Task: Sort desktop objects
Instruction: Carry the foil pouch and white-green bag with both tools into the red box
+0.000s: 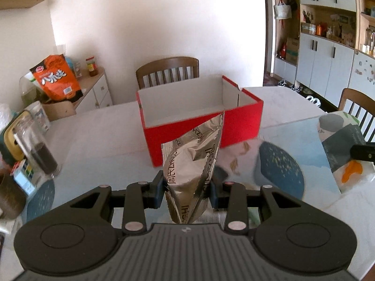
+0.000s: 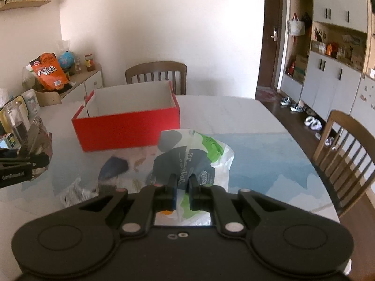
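Left wrist view: the left gripper [image 1: 187,187] has its jaws clamped on a silver foil bag [image 1: 194,161], upright, with the open red box [image 1: 201,128] straight ahead on the desk [image 1: 98,140].

Right wrist view: the right gripper [image 2: 182,188] has its jaws pinched on a white-and-green packet [image 2: 194,154]; the box lies ahead, slightly left.

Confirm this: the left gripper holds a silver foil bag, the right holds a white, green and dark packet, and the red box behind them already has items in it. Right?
Not quite. The red box is empty, as the left wrist view shows. The left gripper does hold the silver foil bag, the right gripper the packet.
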Demonstrator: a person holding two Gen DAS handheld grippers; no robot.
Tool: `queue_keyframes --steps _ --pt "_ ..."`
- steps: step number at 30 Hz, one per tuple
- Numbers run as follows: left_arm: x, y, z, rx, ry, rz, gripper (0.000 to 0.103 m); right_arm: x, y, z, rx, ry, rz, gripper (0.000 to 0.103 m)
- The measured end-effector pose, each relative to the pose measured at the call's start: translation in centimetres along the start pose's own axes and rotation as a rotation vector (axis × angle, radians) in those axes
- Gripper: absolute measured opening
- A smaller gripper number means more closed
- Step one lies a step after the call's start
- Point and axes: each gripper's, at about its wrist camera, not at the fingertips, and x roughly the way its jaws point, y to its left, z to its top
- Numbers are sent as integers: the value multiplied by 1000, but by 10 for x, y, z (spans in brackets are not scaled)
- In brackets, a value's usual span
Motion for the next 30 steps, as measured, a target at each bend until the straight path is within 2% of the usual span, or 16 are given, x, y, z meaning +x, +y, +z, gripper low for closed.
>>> queue_keyframes --steps 15,30 --pt "65 23 69 26 -29 -39 35 66 13 69 16 -48 -29 8" --pt "108 40 100 50 -8 -58 35 106 35 115 -36 -68 -10 8"
